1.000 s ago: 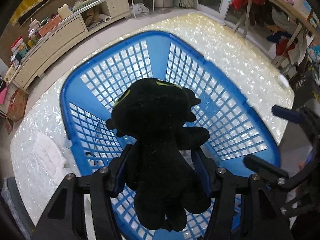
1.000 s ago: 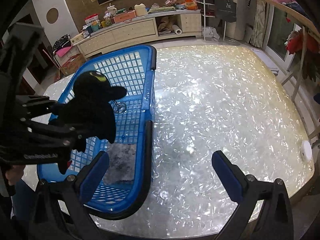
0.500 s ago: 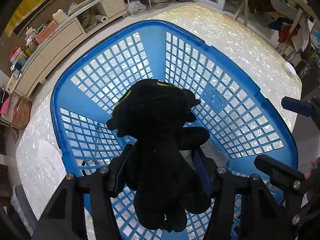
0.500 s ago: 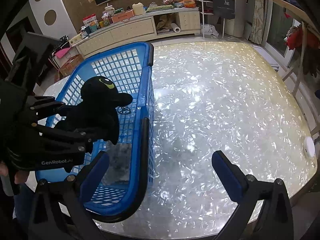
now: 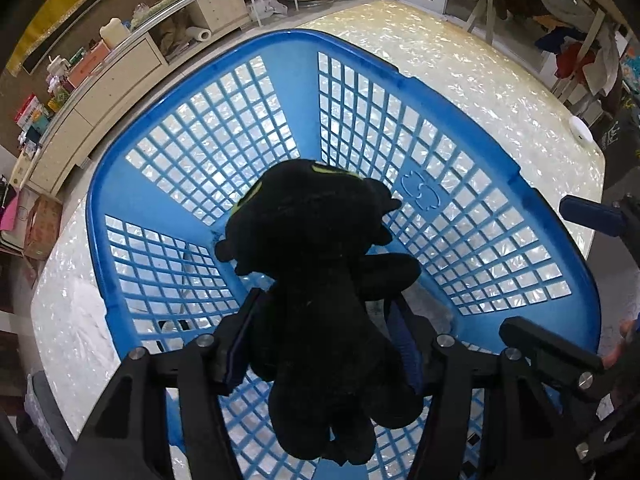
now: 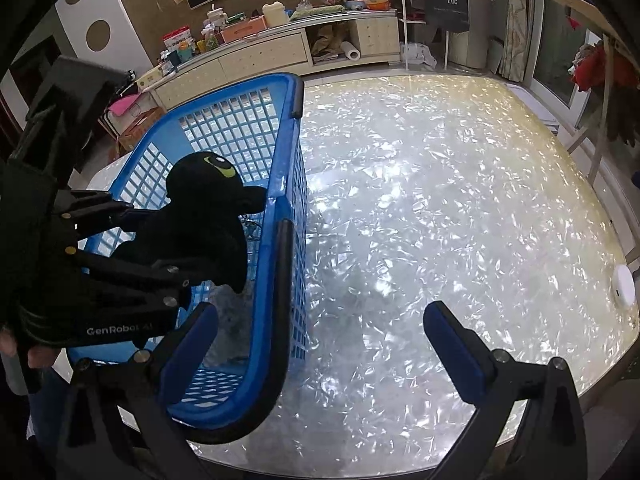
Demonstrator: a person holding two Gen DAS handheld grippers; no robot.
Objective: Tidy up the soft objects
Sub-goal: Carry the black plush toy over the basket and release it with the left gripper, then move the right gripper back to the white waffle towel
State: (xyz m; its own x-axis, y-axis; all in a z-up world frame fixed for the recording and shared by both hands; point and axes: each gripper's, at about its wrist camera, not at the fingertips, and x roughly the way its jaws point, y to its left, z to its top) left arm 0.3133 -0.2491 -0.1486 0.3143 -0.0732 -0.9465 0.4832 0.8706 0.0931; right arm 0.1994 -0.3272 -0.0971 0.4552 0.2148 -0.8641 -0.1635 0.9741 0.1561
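Observation:
My left gripper [image 5: 320, 332] is shut on a black plush toy [image 5: 320, 280] with green eyes and holds it by the body over the inside of a blue lattice laundry basket [image 5: 280, 64]. In the right wrist view the plush toy [image 6: 200, 208] hangs inside the basket [image 6: 288, 248], held by the left gripper [image 6: 132, 248]. A grey cloth [image 6: 230, 320] lies on the basket floor. My right gripper [image 6: 320, 332] is open and empty, its left finger by the basket's near rim, its right finger over the bare table.
The basket stands on a shiny pearl-patterned table [image 6: 440, 200]. A small white round device [image 6: 624, 288] lies near the table's right edge. A white cloth [image 5: 86, 308] lies on the table left of the basket. A cluttered sideboard [image 6: 260, 48] stands behind.
My left gripper has carried the plush toy forward and lower, further into the basket. The right gripper has barely moved.

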